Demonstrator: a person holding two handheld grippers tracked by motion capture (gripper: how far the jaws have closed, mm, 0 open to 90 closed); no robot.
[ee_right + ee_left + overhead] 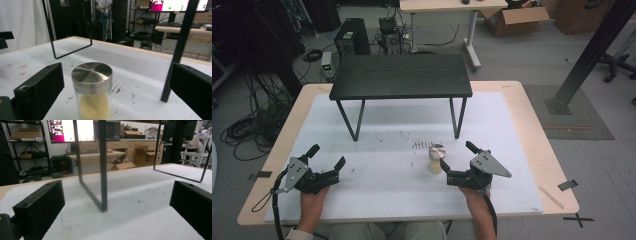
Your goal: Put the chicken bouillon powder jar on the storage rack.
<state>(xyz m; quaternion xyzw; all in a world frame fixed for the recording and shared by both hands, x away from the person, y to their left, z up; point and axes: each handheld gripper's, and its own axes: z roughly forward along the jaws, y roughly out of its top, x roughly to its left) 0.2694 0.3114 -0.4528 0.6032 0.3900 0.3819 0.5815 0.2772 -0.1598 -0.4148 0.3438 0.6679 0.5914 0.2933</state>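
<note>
A small glass jar (436, 160) with a brushed metal lid, filled with pale yellow grains, stands upright on the white mat (382, 190) right of centre. My right gripper (458, 156) is open just to the jar's right, jaws pointing at it. In the right gripper view the jar (92, 95) sits low between the two black jaws, closer to the left one, touching neither, and the right gripper (116, 83) grips nothing. My left gripper (328, 156) rests open on the mat at front left. The left gripper (112, 202) has bare mat between its jaws.
A small black table (402, 75) on thin metal legs stands on the mat's far half; one leg (103, 170) rises close ahead of the left gripper, another (178, 50) beside the jar. Red-brown specks mark the mat. Wooden tabletop edge (537, 145) frames it.
</note>
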